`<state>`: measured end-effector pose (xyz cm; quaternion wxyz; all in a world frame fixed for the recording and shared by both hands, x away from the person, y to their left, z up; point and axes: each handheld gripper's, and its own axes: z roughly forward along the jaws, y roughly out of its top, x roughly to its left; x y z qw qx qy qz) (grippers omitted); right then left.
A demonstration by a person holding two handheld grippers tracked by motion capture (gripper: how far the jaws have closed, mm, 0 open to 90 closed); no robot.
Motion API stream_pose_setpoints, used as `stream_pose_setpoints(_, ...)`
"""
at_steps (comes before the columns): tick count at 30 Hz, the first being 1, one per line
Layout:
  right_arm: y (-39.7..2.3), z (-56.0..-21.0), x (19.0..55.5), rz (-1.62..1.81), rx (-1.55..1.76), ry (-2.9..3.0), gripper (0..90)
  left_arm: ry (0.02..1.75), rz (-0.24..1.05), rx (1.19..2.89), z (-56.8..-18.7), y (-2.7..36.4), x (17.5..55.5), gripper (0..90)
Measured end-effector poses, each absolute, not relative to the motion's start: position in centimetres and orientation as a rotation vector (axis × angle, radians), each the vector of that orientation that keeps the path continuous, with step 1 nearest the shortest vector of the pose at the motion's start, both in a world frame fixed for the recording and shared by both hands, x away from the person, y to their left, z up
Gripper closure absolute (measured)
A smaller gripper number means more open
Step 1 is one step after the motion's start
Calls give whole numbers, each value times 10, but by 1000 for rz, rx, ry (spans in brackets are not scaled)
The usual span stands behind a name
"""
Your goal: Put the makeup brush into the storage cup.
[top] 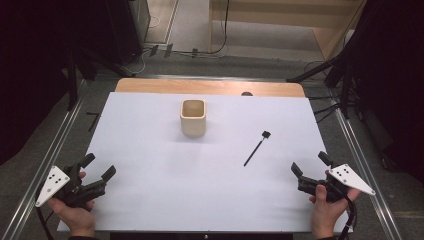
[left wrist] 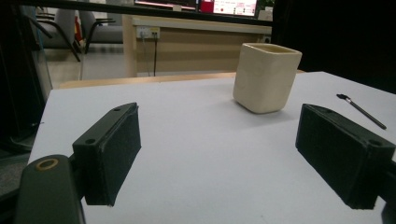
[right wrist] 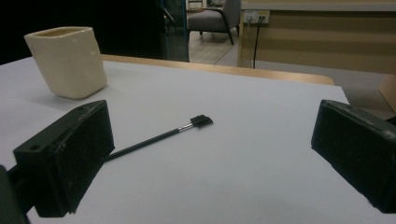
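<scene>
A cream square cup (top: 193, 117) stands upright on the white table sheet (top: 150, 150), toward the back and a little left of centre. A thin black brush (top: 257, 148) lies flat to its right, head pointing away. My left gripper (top: 100, 166) rests at the near left corner, held by a hand, open with nothing between its jaws; from it the cup (left wrist: 266, 77) sits ahead and the brush (left wrist: 362, 110) to the right. My right gripper (top: 310, 163) is at the near right, open and empty, with the brush (right wrist: 161, 136) just ahead and the cup (right wrist: 67, 60) far left.
The wooden table edge (top: 210, 87) shows beyond the sheet. Metal rails (top: 60, 140) run along both sides of the table. Dark stands and cables (top: 340, 75) crowd the far corners. A wooden counter (left wrist: 196, 46) lies beyond the table.
</scene>
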<state>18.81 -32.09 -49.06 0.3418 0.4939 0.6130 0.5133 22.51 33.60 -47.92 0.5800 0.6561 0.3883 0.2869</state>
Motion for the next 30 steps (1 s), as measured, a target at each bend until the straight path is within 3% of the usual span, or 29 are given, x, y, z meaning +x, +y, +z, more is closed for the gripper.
stream_pose_setpoints(19,-298,-478,209,1321,1285,1745,9,893,654,1536,-482,333,223,146)
stream_pose_setpoints(30,-273,-458,241,1258,1286,1853,9,896,650,1527,-481,334,223,146)
